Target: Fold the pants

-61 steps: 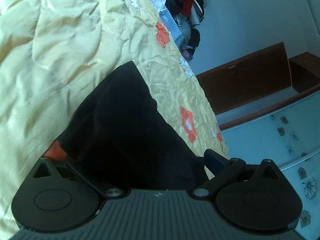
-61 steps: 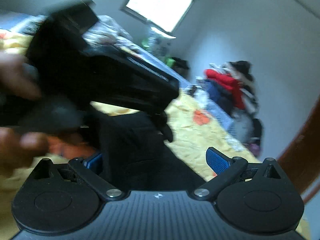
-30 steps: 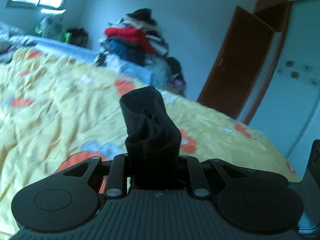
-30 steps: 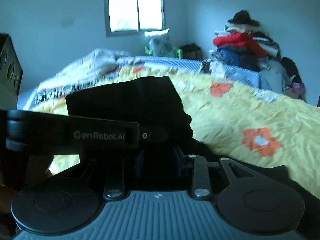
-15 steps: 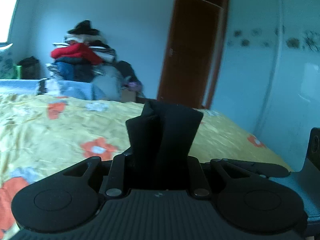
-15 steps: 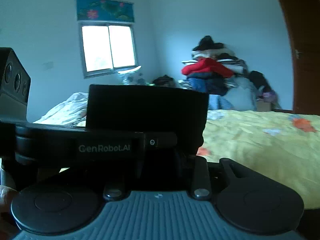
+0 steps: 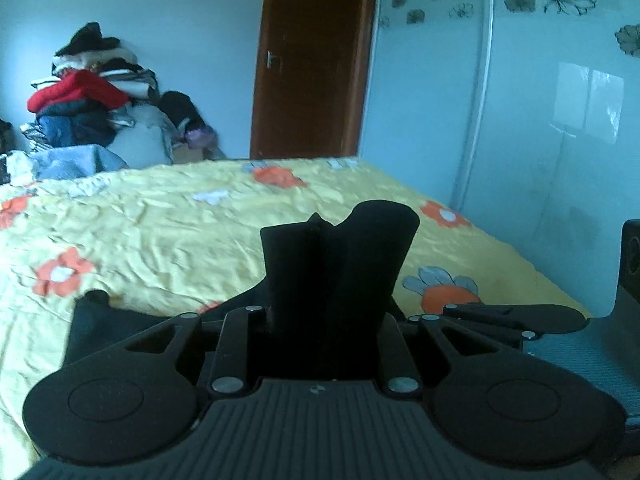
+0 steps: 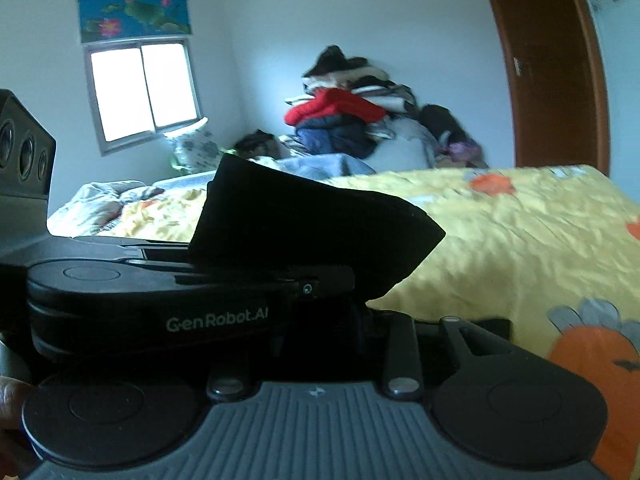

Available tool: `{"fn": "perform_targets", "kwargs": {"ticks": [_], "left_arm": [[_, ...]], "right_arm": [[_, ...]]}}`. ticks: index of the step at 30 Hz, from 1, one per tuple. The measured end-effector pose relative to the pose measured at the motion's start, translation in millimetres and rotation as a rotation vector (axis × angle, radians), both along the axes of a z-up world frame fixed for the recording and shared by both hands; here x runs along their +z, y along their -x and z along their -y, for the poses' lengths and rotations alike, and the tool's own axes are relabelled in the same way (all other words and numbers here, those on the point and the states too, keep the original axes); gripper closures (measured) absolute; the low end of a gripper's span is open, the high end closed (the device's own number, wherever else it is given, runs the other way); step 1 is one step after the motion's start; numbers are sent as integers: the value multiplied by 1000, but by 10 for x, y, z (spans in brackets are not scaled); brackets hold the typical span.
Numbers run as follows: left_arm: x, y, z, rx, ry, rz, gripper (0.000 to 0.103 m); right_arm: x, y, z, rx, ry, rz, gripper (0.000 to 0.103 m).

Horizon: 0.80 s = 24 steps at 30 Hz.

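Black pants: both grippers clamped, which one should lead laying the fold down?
Left, probably. The left gripper faces open yellow bedspread past the black pants; the right gripper has the left one across its view. A close call.

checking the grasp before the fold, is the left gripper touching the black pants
Touching. In the left wrist view the left gripper is closed on a bunch of the black pants, which stick up from between its fingers.

Open yellow bedspread (image 7: pixel 168 236) ahead; clothes pile (image 7: pixel 92 96) beyond far edge.
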<state>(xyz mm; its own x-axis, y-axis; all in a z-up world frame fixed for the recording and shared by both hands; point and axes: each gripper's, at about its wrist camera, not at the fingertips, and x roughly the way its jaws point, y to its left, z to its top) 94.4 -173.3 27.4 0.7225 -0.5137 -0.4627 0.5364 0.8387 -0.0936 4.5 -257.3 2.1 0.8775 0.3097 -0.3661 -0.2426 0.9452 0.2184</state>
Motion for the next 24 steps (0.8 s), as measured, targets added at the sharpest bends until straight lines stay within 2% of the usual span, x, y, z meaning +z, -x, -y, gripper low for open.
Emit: {"fn": "perform_targets", "kwargs": {"ticks": [5, 8, 10, 11, 12, 14, 18, 20, 22, 24], "left_arm": [[-98, -5, 122, -34, -9, -15, 78], [-157, -26, 207, -57, -11, -41, 74], [-201, -16, 260, -79, -3, -65, 67], [-222, -23, 280, -97, -1, -81, 60], [-238, -20, 302, -125, 7, -99, 46], [-244, 86, 363, -182, 20, -115, 28], [-206, 216, 384, -302, 56, -124, 20], [-149, 265, 324, -319, 66, -113, 18], [-69, 285, 202, -308, 55, -76, 12], [-6, 202, 34, -226, 14, -22, 6]], "right_arm": [[-85, 60, 135, -29, 5, -23, 70], [-123, 128, 190, -45, 9, -36, 69], [-154, 173, 229, -59, 15, -52, 67], [-167, 195, 252, -67, 23, -60, 66], [-180, 217, 273, -76, 37, -75, 63], [-224, 279, 334, -91, 63, -109, 57], [-270, 470, 485, -156, 164, -180, 56], [-265, 549, 626, -219, 203, -201, 56], [-226, 607, 814, -309, 194, -197, 56], [-130, 635, 981, -373, 112, -167, 56]]}}
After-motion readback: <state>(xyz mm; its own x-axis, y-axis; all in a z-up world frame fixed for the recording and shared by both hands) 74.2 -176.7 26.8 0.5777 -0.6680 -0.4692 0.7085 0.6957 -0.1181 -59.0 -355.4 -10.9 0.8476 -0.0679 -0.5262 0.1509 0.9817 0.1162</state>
